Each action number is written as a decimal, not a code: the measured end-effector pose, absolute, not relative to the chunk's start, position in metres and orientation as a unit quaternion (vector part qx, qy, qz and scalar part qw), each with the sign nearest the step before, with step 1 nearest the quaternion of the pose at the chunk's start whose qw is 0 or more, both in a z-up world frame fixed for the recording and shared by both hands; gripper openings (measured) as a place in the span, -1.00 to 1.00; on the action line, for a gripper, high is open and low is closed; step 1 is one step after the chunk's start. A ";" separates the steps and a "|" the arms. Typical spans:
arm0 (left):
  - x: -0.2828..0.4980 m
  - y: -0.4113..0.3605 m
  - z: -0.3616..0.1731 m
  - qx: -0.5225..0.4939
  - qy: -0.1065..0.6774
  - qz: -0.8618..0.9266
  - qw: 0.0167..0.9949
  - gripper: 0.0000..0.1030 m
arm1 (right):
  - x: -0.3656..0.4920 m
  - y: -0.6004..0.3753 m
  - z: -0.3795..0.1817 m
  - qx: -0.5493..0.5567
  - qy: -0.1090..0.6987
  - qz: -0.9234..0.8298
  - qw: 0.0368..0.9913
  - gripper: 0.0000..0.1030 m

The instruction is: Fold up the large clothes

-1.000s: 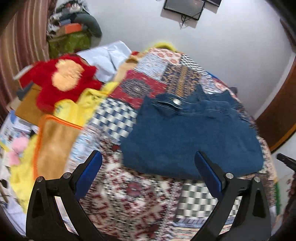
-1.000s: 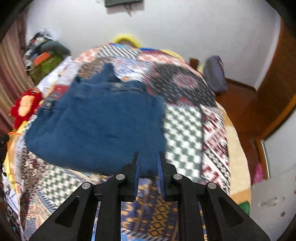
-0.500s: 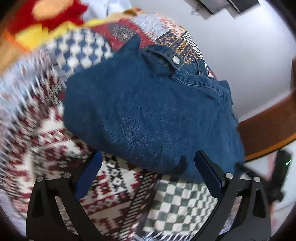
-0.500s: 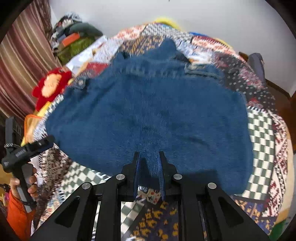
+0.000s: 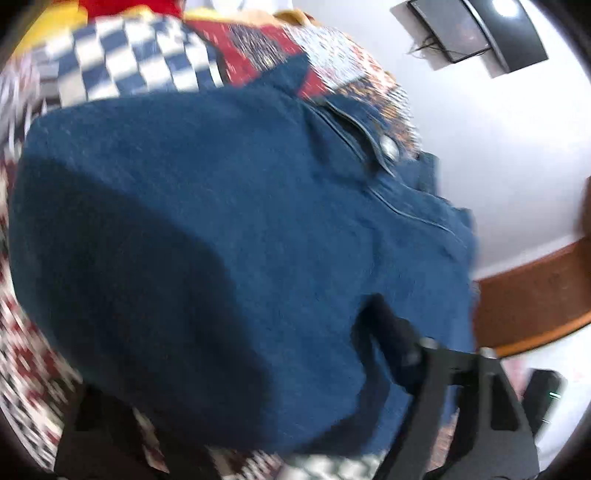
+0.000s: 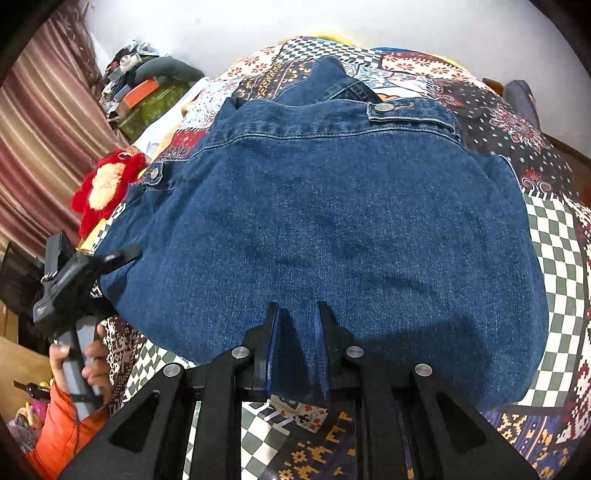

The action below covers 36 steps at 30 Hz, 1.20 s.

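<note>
A folded blue denim garment (image 6: 332,221) with metal buttons lies on the patchwork bedspread (image 6: 554,236). My right gripper (image 6: 297,314) is at its near edge, the jaws narrowly apart with a pinch of denim between them. In the left wrist view the denim (image 5: 240,221) fills the frame, blurred. My left gripper (image 5: 240,369) is wide open with the fabric's near edge between its fingers; the left finger is hidden under cloth. It also shows in the right wrist view (image 6: 110,258) at the garment's left edge.
A red plush toy (image 6: 107,184) and piled items (image 6: 147,92) lie at the bed's left side by a striped curtain (image 6: 44,129). A dark bag (image 6: 521,96) sits on the floor at the far right. A wall-mounted screen (image 5: 480,33) hangs on the wall.
Both grippers have moved in to the denim's near edge. The left one swung down and right until the fabric covers its view. The right jaws now straddle the hem.
</note>
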<state>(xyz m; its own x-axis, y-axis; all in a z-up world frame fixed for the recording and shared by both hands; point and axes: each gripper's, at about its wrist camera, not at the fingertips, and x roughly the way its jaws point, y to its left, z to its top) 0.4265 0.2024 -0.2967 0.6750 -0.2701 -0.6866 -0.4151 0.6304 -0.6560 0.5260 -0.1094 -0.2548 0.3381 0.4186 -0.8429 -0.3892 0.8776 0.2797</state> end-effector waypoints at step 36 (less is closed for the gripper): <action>0.371 0.148 -0.142 -0.097 0.269 0.130 0.949 -0.32 | 0.511 0.053 -0.281 -0.015 0.577 0.378 0.724 -0.69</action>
<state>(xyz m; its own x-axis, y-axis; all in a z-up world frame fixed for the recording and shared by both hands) 0.3708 0.1478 -0.1424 0.8214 0.1944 -0.5362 -0.2985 0.9476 -0.1138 0.5107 0.0530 -0.2808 0.0499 0.5299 -0.8466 -0.5645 0.7142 0.4138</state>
